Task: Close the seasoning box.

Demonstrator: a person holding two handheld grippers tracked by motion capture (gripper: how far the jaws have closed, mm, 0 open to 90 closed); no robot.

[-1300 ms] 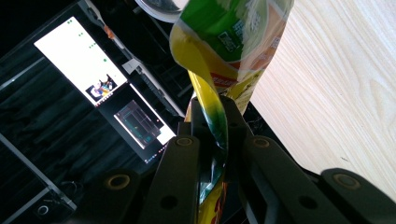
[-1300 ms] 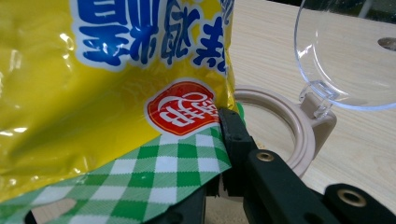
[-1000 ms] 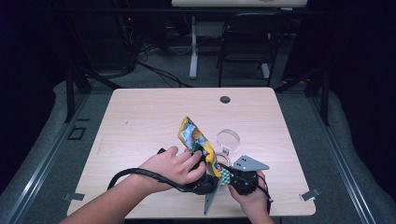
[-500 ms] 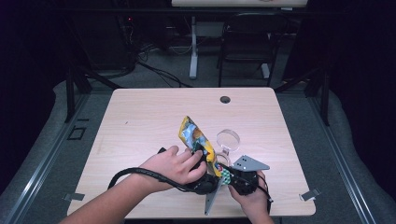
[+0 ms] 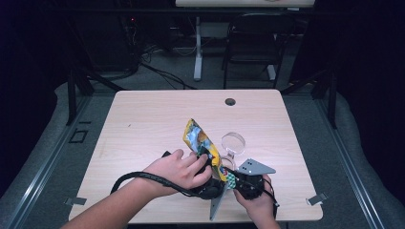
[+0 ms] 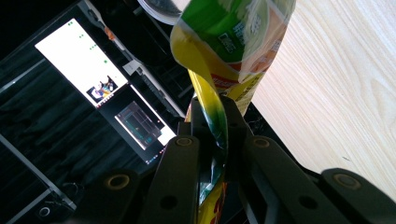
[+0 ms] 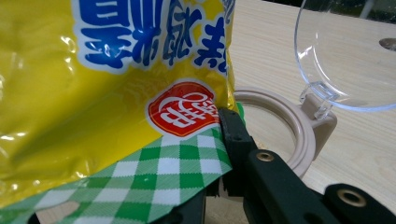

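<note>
- My left gripper (image 6: 212, 140) has its jaws clamped on the yellow snack bag's (image 5: 203, 143) edge.
- My right gripper's (image 7: 219, 154) jaws pinch its checked corner.
- Bag stands tilted above the desk (image 5: 143, 119), beside a clear-lidded container (image 7: 299, 135).

— What are those tools made of?
— Black jaws with brass-ringed screw holes; the right gripper (image 5: 237, 180) carries a grey three-cornered plate.
— And the left gripper (image 5: 210, 168)?
— A black cable loops from it. Bare forearms, no sleeves.
</note>
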